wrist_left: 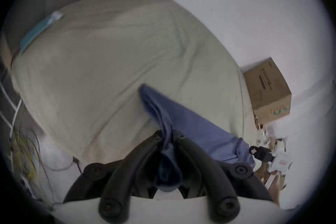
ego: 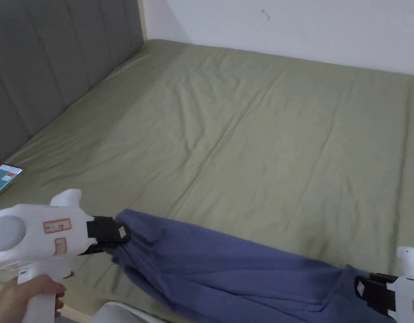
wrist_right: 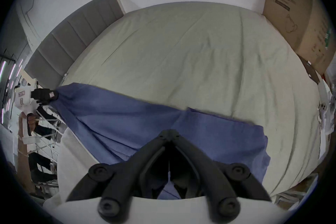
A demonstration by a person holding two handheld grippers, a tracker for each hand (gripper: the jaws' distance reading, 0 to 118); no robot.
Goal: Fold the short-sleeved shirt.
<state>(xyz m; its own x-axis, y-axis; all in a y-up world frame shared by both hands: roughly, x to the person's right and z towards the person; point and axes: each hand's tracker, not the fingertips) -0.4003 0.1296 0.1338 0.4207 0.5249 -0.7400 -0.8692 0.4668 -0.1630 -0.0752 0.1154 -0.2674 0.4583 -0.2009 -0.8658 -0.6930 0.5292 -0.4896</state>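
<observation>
**Two grippers hold one blue shirt stretched over the bed edge**

One blue short-sleeved shirt of soft woven cloth (ego: 227,269) hangs stretched between the two grippers, above the near edge of the bed and partly draped over it. Its upper edge runs as a taut line from one gripper to the other, and folds fan out below from the left grip. In the right gripper view the cloth (wrist_right: 127,118) spreads across the front of the gripper's own jaws, with a flap lying to the right of them on the sheet.

The left gripper (ego: 118,233), white-bodied with black jaws, has its jaws closed on a bunched corner of the shirt; in the left gripper view the cloth (wrist_left: 163,118) passes between the two black fingers (wrist_left: 183,138) and down behind them. A hand (ego: 21,294) grips its handle from below.

The right gripper (ego: 362,288) has its jaws pinched together on the other end of the shirt; in its own view the tips (wrist_right: 170,132) meet over the fabric.

Beyond both grippers lies the wrinkled olive-green bedsheet (ego: 252,126). Past the left gripper stands a grey padded headboard (ego: 54,63), and a phone with a lit screen (ego: 4,178) rests on the sheet near it. Off to the right gripper's far side is a brown cardboard box (wrist_right: 300,18) against the white wall (ego: 307,25).
</observation>
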